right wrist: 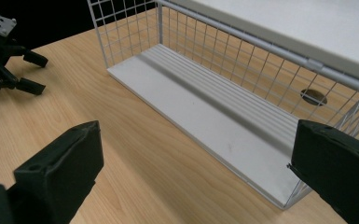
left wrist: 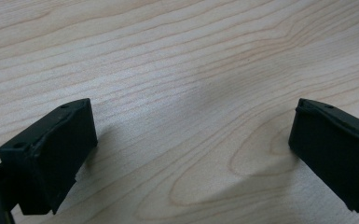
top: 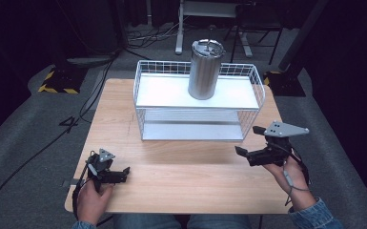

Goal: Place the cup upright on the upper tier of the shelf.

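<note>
A brushed steel tumbler point(top: 205, 69) with a lid stands upright on the top shelf of a white wire rack point(top: 171, 93) at the back of the wooden table point(top: 181, 167). My right gripper point(top: 247, 140) hovers just off the rack's front right corner, jaws wide apart with nothing between them. In the right gripper view this gripper point(right wrist: 200, 154) looks into the rack's bare lower shelf point(right wrist: 205, 112). My left gripper point(top: 124, 174) rests low near the table's front left, open and empty; in the left gripper view it point(left wrist: 191, 130) frames bare wood. It also appears far off in the right gripper view point(right wrist: 39, 73).
A dark round knot or hole point(right wrist: 313, 96) marks the tabletop behind the rack's mesh. Cables point(top: 90, 105) run over the grey floor at the left, and a hazard-striped stand base point(top: 59, 81) sits beyond the table's back left corner. A desk frame point(top: 209, 28) stands behind.
</note>
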The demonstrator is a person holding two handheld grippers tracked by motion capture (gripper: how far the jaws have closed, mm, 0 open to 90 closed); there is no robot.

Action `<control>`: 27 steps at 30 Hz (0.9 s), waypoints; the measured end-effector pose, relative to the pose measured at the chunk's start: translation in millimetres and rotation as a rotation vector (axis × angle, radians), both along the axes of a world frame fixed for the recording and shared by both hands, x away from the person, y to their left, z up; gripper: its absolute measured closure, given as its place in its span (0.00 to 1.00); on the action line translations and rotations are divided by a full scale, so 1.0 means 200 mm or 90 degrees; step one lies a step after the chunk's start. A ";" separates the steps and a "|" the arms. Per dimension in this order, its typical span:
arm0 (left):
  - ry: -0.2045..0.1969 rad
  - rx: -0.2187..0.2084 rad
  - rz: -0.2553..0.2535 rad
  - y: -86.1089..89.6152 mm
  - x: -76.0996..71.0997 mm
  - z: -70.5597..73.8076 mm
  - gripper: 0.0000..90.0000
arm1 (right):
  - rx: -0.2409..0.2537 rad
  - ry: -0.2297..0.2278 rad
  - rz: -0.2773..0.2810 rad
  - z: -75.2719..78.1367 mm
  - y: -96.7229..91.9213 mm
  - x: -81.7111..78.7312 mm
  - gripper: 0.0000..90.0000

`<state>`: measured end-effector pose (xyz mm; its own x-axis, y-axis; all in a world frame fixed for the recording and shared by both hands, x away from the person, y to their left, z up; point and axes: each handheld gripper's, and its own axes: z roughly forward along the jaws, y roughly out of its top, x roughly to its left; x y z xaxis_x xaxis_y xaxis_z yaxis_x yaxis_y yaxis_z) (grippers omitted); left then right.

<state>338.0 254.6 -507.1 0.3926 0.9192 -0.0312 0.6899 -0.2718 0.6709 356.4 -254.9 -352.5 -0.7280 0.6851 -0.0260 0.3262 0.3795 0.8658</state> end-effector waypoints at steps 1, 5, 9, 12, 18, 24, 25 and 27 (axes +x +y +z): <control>0.000 0.000 0.000 0.00 0.00 0.00 0.01 | 0.000 0.001 0.000 -0.02 0.00 0.00 0.04; 0.000 0.000 0.000 0.00 0.00 0.00 0.01 | -0.010 0.012 -0.002 -0.11 -0.01 -0.01 0.04; 0.000 0.000 0.000 0.00 0.00 0.00 0.01 | -0.011 0.022 0.001 -0.21 -0.01 -0.02 0.04; 0.000 0.000 0.000 0.00 0.00 0.00 0.01 | -0.032 0.017 0.008 -0.27 0.00 -0.04 0.05; 0.000 0.000 0.000 0.00 0.00 0.00 0.01 | -0.029 0.028 0.011 -0.36 0.00 -0.06 0.06; 0.000 0.000 0.000 0.00 0.00 0.00 0.01 | -0.025 0.056 0.004 -0.45 -0.01 -0.07 0.07; 0.000 0.000 0.000 0.00 0.00 0.00 0.01 | -0.025 0.059 0.003 -0.46 -0.01 -0.07 0.08; 0.000 0.000 0.000 0.00 0.00 0.00 0.01 | -0.028 0.067 -0.001 -0.49 -0.01 -0.07 0.08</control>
<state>338.0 254.5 -507.1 0.3924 0.9192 -0.0321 0.6903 -0.2712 0.6708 342.5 -257.5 -451.1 -0.7276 0.6857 0.0200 0.4149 0.4167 0.8089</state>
